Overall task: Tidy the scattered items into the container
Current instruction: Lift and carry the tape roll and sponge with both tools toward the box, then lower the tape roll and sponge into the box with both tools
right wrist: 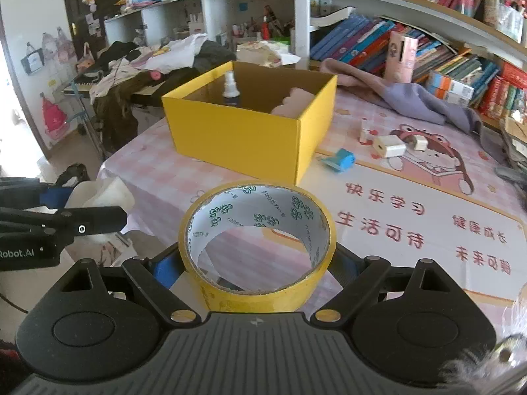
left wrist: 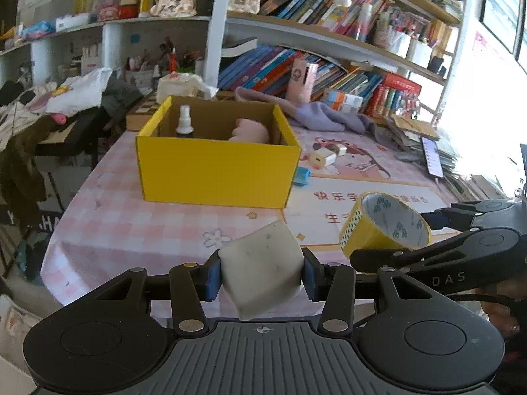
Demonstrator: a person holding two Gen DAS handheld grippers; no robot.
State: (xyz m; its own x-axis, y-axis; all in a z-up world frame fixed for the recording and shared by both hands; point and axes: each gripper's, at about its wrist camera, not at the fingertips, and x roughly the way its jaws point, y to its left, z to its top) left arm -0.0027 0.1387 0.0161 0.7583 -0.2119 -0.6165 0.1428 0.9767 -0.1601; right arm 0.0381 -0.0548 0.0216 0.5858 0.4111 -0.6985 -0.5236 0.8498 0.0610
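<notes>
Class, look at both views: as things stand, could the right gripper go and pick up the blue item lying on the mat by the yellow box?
Probably not yet. The right gripper is already shut on the roll of yellow tape, so its jaws are full. The blue item lies in the open beside the yellow box with nothing blocking it, so releasing the tape first would free the way.

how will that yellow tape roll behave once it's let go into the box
The yellow tape roll looks rigid: its ring stays round between the right gripper's jaws. Being a hollow hoop, it probably weighs little and could roll if dropped on edge into the yellow box.
</notes>
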